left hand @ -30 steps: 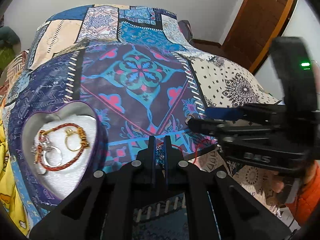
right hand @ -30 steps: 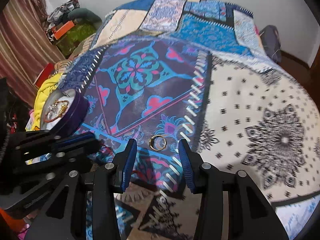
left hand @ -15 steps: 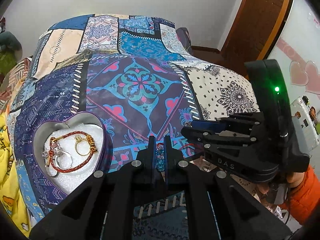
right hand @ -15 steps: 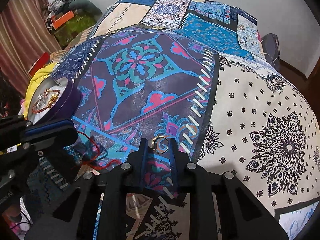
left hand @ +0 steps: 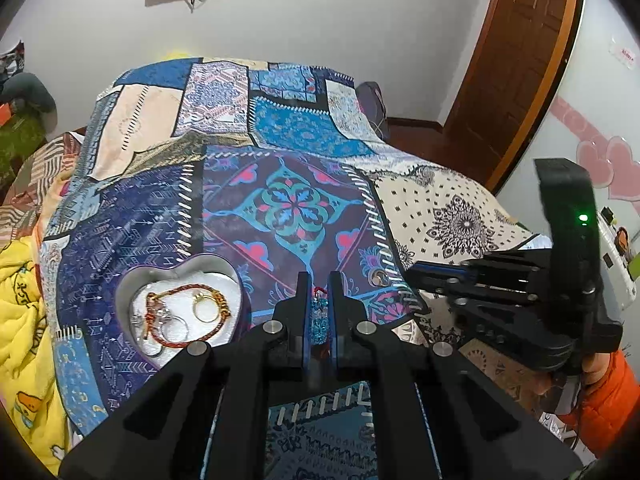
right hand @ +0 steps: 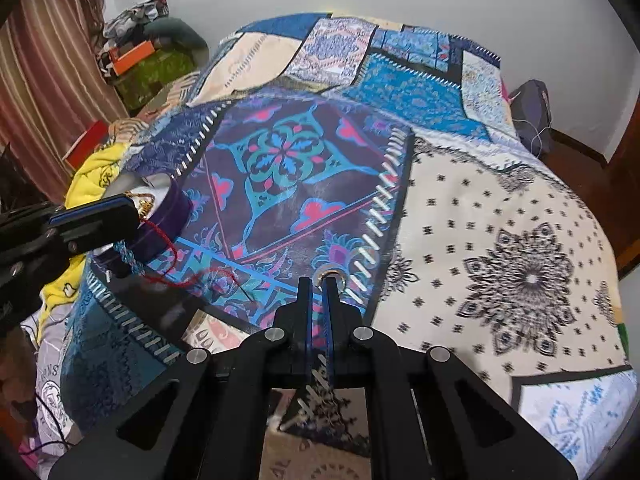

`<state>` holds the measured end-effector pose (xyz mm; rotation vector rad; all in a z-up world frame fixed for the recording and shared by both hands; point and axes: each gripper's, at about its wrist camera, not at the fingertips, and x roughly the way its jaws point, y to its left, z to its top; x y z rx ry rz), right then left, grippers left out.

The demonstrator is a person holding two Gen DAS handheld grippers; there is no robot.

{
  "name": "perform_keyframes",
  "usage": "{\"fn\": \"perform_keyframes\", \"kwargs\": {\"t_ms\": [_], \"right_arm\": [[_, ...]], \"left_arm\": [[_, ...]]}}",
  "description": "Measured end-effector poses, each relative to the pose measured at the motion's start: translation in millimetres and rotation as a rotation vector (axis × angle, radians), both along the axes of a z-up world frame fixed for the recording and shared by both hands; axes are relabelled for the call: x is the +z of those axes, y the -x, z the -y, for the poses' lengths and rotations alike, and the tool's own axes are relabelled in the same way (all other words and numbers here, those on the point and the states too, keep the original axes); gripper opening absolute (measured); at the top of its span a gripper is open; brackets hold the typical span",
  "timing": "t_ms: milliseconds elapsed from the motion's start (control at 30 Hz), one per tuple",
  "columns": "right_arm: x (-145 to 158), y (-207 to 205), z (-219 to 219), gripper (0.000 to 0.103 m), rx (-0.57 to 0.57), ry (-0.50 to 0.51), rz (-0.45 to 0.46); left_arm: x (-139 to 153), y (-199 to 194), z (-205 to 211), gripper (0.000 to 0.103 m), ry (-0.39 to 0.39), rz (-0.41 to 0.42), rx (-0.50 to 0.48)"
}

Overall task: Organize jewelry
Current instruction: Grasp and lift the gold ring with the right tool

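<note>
My left gripper (left hand: 319, 280) is shut on a blue beaded bracelet with a red cord (left hand: 319, 316) and holds it above the bedspread, just right of the purple heart-shaped box (left hand: 138, 288). The box holds a red-and-gold bracelet (left hand: 188, 312) and several rings on white padding. My right gripper (right hand: 318, 280) is shut on a gold ring (right hand: 332, 274), lifted a little off the quilt. In the right wrist view the left gripper (right hand: 96, 220) holds the beaded bracelet (right hand: 128, 258), its red cord (right hand: 180, 276) trailing down, beside the box (right hand: 168, 208).
A patchwork quilt (left hand: 296, 208) covers the bed. A yellow blanket (left hand: 24, 312) lies at the left edge. A wooden door (left hand: 516, 60) stands at the back right. Clutter and a curtain (right hand: 44, 80) sit left of the bed.
My right gripper closed on the gold ring and lifted it. My left gripper rose with the beaded bracelet, so the box now lies lower and closer to it.
</note>
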<state>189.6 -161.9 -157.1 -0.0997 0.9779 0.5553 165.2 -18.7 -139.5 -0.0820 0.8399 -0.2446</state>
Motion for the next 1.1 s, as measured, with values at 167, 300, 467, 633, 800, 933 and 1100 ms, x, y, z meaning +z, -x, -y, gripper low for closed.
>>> {"fn": "perform_keyframes", "kwargs": {"t_ms": [167, 300, 467, 633, 800, 933, 1100], "right_arm": [[4, 0, 7, 0.006, -0.001, -0.010, -0.003], [-8, -9, -1, 0.027, -0.006, 0.025, -0.029], [-33, -23, -15, 0.028, -0.013, 0.072, -0.079], [-38, -28, -20, 0.027, -0.017, 0.075, -0.069], [-40, -27, -16, 0.020, -0.040, 0.062, -0.058], [-39, -27, -14, 0.019, -0.043, 0.056, -0.058], [-32, -22, -10, 0.019, -0.048, 0.029, -0.059]], "left_arm": [[3, 3, -4, 0.006, 0.006, 0.011, 0.004], [0, 2, -5, 0.006, 0.014, 0.008, 0.006], [-5, 1, -7, 0.006, 0.018, -0.001, -0.002], [-10, -1, -8, 0.006, 0.023, -0.011, -0.006], [-12, -3, -9, 0.006, 0.037, -0.011, -0.003], [-10, -3, -10, 0.006, 0.041, -0.006, -0.004], [0, -1, -11, 0.006, 0.041, 0.015, -0.004]]}}
